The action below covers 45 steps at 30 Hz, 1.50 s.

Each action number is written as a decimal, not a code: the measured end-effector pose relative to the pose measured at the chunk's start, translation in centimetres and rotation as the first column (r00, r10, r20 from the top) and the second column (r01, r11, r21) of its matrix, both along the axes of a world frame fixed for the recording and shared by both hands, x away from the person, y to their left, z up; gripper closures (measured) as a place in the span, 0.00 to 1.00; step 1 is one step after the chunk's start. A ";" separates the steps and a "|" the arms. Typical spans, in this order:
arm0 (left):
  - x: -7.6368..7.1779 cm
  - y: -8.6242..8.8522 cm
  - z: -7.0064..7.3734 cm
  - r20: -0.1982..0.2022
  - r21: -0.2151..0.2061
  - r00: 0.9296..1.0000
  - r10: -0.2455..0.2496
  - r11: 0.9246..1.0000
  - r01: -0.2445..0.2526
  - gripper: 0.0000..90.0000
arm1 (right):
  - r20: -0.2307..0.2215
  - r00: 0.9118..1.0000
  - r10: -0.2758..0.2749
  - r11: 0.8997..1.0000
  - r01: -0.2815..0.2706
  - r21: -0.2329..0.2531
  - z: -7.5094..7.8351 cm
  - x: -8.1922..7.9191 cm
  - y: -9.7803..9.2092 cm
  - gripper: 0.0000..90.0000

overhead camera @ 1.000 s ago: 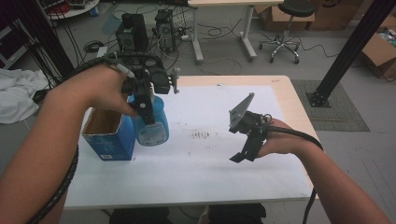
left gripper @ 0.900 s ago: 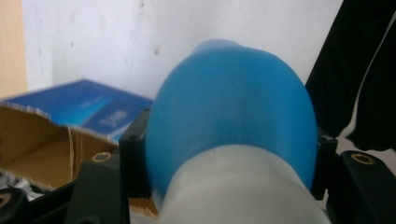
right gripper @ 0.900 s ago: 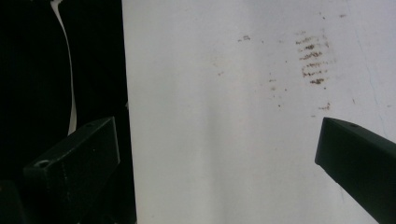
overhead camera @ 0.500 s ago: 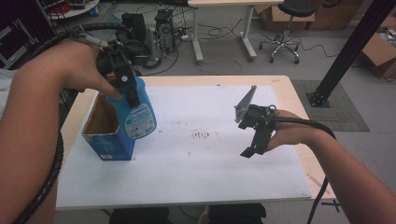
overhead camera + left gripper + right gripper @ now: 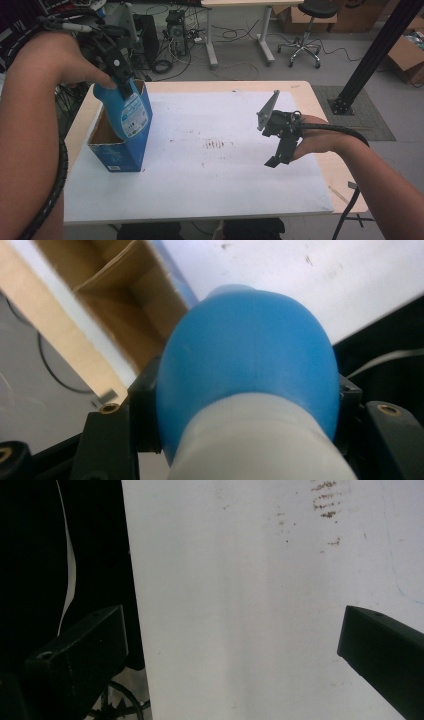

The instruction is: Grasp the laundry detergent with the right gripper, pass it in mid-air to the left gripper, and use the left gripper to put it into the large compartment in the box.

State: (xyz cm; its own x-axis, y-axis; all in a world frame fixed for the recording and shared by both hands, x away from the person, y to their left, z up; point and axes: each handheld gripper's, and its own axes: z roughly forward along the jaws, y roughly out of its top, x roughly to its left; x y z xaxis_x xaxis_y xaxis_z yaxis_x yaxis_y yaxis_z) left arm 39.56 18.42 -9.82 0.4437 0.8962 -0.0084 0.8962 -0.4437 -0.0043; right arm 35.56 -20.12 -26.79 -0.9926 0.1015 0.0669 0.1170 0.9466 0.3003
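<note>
The desk [image 5: 210,200] has a pale wooden top, and a large white sheet [image 5: 220,170] covers most of it, marked near the middle with a patch of small brown specks [image 5: 214,145]. At the left side of the sheet stands an open blue carton [image 5: 116,150], its top flaps up and its plain brown cardboard inside showing. Above the carton's open mouth the left tongs [image 5: 121,82] grasp a blue plastic bottle [image 5: 125,112], clenched on it near its top. The bottle hangs tilted, its lower part inside the carton against the right-hand wall; it has a rounded blue body and a white label with small print on the side turned to the high view. In the left gripper view the bottle [image 5: 250,365] looms close as a smooth, bulging blue shoulder above a white band, with a black jaw pressed against it on either side and the carton's brown interior [image 5: 115,315] beyond it. The right tongs [image 5: 277,157] hover over the right part of the sheet, well apart from the carton, pointing downward; in the right gripper view their two black jaws stand wide apart with nothing between them, the white sheet [image 5: 240,605] lying beneath.
</note>
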 end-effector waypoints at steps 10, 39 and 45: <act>0.8 2.2 0.3 0.026 -0.005 0.969 0.245 0.970 -0.245 0.42 | 0.008 1.000 0.001 1.000 -0.001 -0.022 0.0 0.3 -0.3 0.00; 3.7 5.9 -5.7 0.016 0.031 0.910 0.415 0.909 -0.415 0.42 | -0.001 1.000 -0.004 0.998 0.004 -0.055 0.0 0.9 -0.2 0.00; 4.0 6.0 -8.1 -0.006 0.037 0.909 0.416 0.909 -0.416 0.42 | -0.007 1.000 -0.002 0.998 0.002 -0.062 -0.3 0.8 -0.1 0.00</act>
State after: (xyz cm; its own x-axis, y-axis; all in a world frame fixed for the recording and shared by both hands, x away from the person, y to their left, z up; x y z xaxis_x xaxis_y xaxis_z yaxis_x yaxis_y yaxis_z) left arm 43.60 24.41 -17.96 0.0309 0.9993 0.0220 0.9992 -0.0303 -0.0263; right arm 36.40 -20.19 -27.08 -0.9919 0.1075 0.0678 0.1209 0.9631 0.2406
